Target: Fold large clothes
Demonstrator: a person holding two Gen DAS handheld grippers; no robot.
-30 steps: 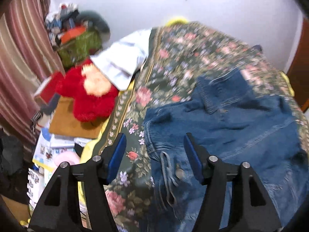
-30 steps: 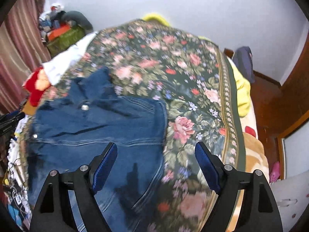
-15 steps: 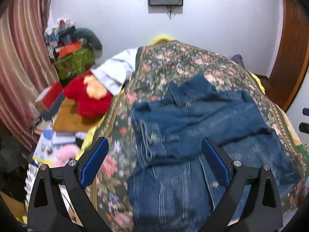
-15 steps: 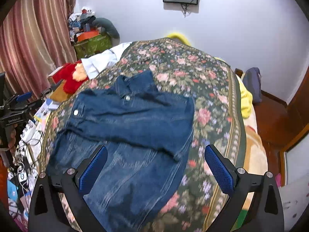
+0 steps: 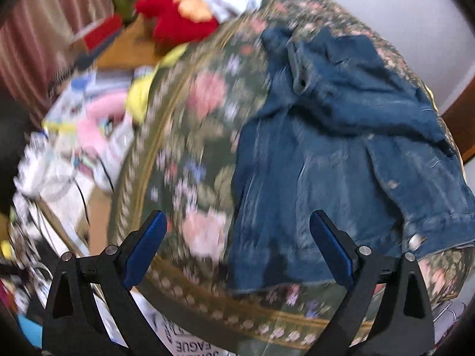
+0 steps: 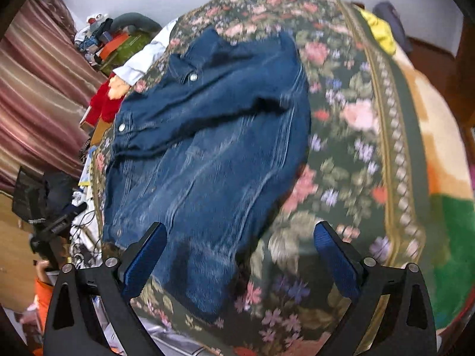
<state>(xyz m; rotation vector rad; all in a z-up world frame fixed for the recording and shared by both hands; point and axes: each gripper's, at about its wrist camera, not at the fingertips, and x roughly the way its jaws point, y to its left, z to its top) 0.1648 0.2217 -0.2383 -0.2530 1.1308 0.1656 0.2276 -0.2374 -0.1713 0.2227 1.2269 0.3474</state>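
Observation:
A dark blue denim jacket (image 5: 335, 160) lies on a bed with a green floral cover (image 5: 190, 136), its upper part folded across the body. It also shows in the right wrist view (image 6: 213, 154) with its hem toward me. My left gripper (image 5: 237, 246) is open and empty, above the jacket's near left corner and the bed edge. My right gripper (image 6: 239, 255) is open and empty, above the jacket's near right hem. Neither touches the cloth.
A red plush toy (image 5: 178, 20) and a white garment (image 6: 145, 59) lie at the bed's far left side. Clutter of boxes and papers (image 5: 83, 124) fills the floor left of the bed. Striped curtains (image 6: 38, 95) hang left. A yellow and orange blanket (image 6: 439, 160) lies right.
Both grippers have tilted down and moved toward the bed's near edge; the jacket's hem now lies between their fingers. The jacket itself has not moved.

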